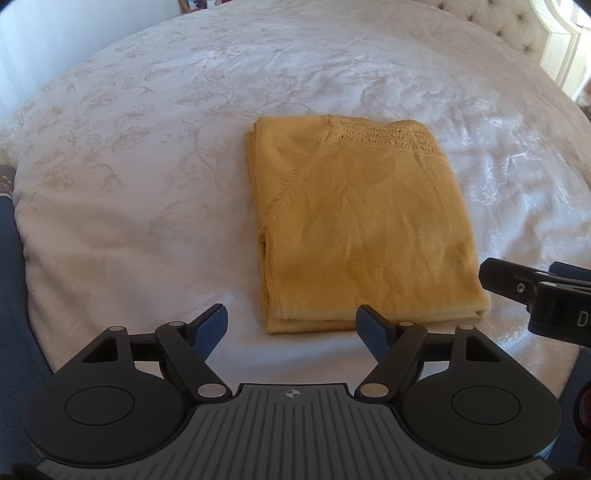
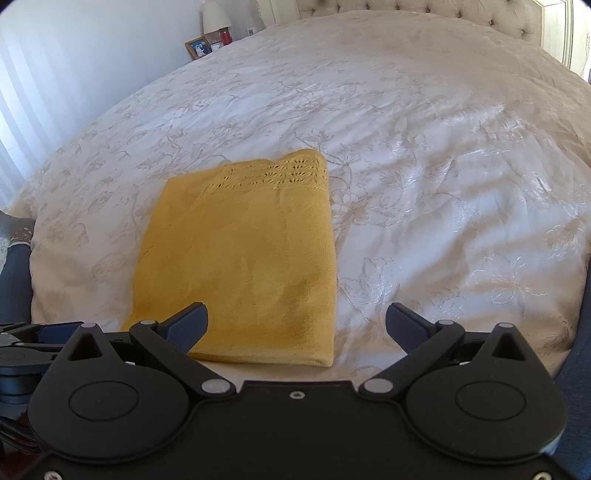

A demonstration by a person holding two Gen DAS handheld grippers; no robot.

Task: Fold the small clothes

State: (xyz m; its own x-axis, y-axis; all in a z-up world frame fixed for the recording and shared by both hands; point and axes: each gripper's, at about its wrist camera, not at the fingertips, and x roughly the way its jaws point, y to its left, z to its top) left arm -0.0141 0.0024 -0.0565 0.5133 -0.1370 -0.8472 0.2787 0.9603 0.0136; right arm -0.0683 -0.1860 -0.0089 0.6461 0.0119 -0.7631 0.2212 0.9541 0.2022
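A yellow knit garment [image 1: 362, 229] lies folded into a neat rectangle on the white floral bedspread [image 1: 147, 147], lace trim at its far end. My left gripper [image 1: 291, 325] is open and empty, just in front of the garment's near edge. My right gripper [image 2: 297, 325] is open and empty above the garment's near right corner; the garment also shows in the right wrist view [image 2: 243, 258]. The right gripper's body [image 1: 546, 295] appears at the right edge of the left wrist view, beside the garment.
A tufted headboard [image 2: 424, 11] stands at the far end of the bed. A nightstand with a lamp [image 2: 216, 14], a photo frame [image 2: 199, 47] and a red candle [image 2: 225, 37] is at the far left. The bed's near edge is just below the grippers.
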